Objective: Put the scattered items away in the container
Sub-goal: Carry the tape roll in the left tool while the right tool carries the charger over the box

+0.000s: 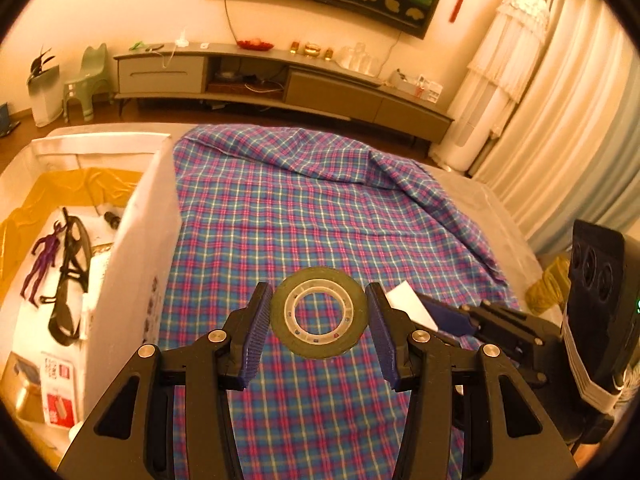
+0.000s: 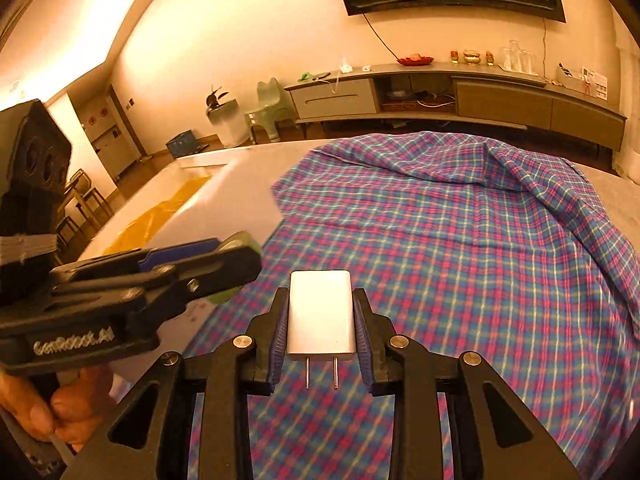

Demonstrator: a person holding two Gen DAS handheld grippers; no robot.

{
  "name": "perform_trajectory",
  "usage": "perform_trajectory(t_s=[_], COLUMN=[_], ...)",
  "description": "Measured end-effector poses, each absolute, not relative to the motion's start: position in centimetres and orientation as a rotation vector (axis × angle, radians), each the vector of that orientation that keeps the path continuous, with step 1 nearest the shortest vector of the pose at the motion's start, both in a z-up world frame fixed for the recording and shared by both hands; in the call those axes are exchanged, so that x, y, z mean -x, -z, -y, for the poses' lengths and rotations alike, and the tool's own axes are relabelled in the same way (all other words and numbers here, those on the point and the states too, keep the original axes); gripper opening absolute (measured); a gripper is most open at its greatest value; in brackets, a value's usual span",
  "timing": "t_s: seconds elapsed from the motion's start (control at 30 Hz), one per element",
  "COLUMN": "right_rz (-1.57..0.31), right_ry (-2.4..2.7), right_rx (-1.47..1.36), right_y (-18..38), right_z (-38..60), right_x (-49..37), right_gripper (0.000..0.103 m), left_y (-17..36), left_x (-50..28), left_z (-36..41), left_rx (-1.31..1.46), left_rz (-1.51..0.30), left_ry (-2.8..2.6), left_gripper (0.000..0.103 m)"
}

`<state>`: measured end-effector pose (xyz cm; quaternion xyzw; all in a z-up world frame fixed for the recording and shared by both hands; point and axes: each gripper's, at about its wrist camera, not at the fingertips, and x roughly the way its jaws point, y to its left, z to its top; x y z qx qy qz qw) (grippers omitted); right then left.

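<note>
My left gripper (image 1: 319, 312) is shut on a roll of clear tape (image 1: 319, 312) with a white core and holds it above the plaid cloth (image 1: 304, 208). My right gripper (image 2: 321, 316) is shut on a white plug charger (image 2: 321, 316) with its two prongs pointing back at the camera. The white container box (image 1: 132, 248) stands to the left; in it lie a purple figure (image 1: 42, 258), black glasses (image 1: 74, 264) and a red-and-white card (image 1: 58, 394). The right gripper also shows in the left wrist view (image 1: 448, 316), to the right of the tape. The left gripper also shows in the right wrist view (image 2: 224, 256), to the left of the charger.
The plaid cloth covers the table, bunched at the far right (image 2: 560, 184). A yellow lining (image 1: 92, 184) lies in the box. A yellowish bundle (image 1: 548, 288) sits past the table's right edge. A TV cabinet (image 1: 280, 80) runs along the far wall.
</note>
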<state>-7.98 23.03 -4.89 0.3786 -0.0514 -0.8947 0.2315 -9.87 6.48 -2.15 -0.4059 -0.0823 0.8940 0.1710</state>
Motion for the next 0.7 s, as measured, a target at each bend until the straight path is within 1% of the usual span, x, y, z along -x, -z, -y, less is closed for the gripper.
perform_trajectory(t_s=[0.33, 0.7], right_rz=[0.113, 0.087], right_ry=[2.459, 2.416], right_rx=[-0.999, -0.936], right_y=[1.4, -2.4], right_z=[-20.5, -15.3], right_x=[3.9, 1.8], right_gripper=[0.032, 0.032], left_y=[-0.4, -1.8], left_x=[5.8, 4.1], left_z=[-1.3, 5.3], left_rx=[1.064, 1.009], left_rz=[0.310, 0.381], left_ry=[-2.579, -2.647], left_gripper=[0.049, 0.049])
